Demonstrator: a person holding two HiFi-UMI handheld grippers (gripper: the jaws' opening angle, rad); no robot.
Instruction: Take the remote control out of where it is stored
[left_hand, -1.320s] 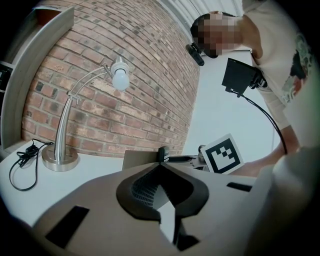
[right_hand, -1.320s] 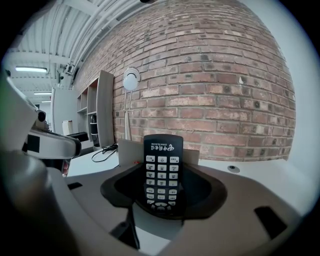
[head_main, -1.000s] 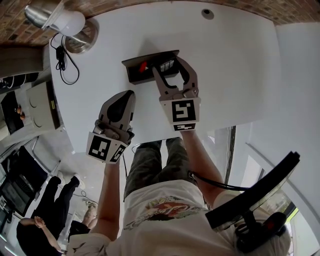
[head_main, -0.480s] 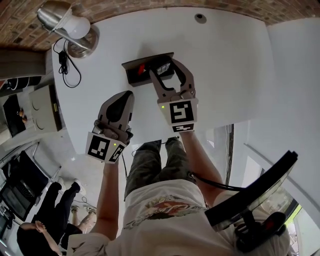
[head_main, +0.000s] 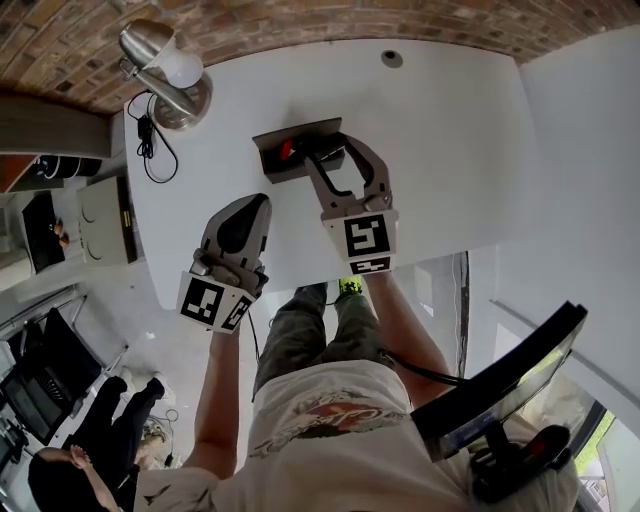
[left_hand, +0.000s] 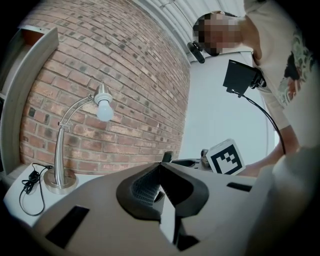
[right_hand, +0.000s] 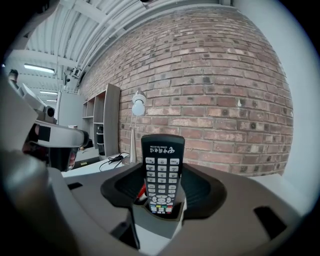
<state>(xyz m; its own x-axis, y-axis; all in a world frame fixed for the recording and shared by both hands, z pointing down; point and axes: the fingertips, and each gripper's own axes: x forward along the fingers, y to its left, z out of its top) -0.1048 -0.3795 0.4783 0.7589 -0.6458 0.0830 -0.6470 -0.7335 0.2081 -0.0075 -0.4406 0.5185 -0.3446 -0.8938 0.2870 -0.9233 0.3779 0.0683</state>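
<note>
A black remote control (right_hand: 162, 172) with grey buttons stands upright in a dark holder (head_main: 285, 150) on the white table (head_main: 450, 150). My right gripper (head_main: 328, 152) reaches into that holder, and its pads press the remote from both sides (right_hand: 162, 192). A red item (head_main: 287, 150) sits in the holder to the remote's left. My left gripper (head_main: 252, 205) hovers near the table's front edge, left of the right one, with its jaws together and nothing in them (left_hand: 160, 172).
A silver desk lamp (head_main: 165, 70) stands at the table's far left with a black cable and plug (head_main: 148, 140) beside it. A brick wall (head_main: 300, 20) runs behind the table. A person (head_main: 70, 470) stands on the floor at lower left.
The head view has shifted a little. My right gripper stays at the holder around the remote, and the left gripper holds its place near the front edge.
</note>
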